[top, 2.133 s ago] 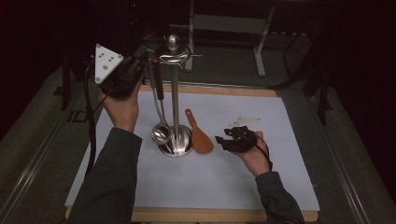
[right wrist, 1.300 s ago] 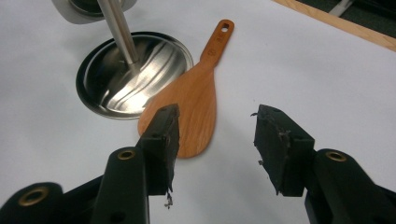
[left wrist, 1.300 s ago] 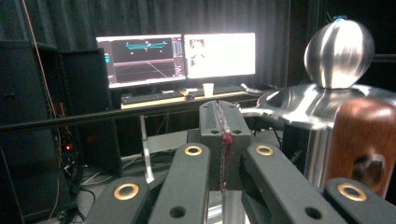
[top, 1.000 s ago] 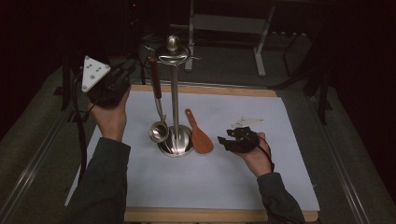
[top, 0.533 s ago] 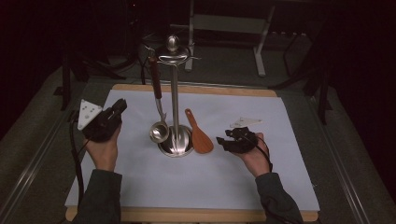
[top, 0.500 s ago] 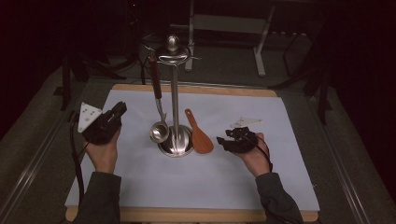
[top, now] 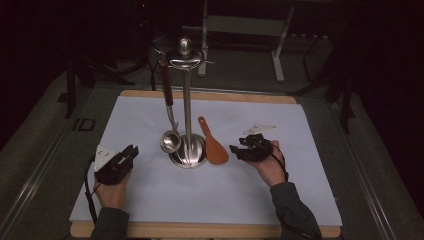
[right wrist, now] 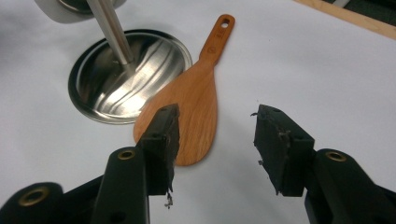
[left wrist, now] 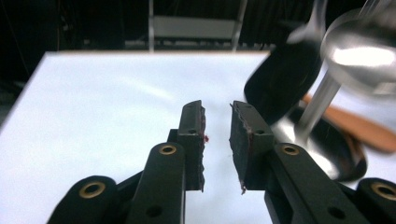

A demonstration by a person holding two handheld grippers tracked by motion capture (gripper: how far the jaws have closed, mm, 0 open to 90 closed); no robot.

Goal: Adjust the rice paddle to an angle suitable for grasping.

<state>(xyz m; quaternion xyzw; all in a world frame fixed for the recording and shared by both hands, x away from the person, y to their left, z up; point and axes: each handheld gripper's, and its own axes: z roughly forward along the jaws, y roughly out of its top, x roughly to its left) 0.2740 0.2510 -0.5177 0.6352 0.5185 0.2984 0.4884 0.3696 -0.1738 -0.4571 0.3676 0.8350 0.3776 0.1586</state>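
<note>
Two open grippers, left gripper, right gripper, flanking steel stand, wooden spatula

The room was dim, and most of it fell away into black at the edges. Light landed chiefly on the table, a pale wooden board with its front and far edges showing, covered by a large white sheet that glowed brighter than anything else. Around the table lay a grey carpeted floor, crossed on the left by a metal rail running toward the back. Behind the table stood a grey metal frame on thin legs, with a flat panel across its top. Dark stand legs rose at the left, and another dark one at the right.
</note>
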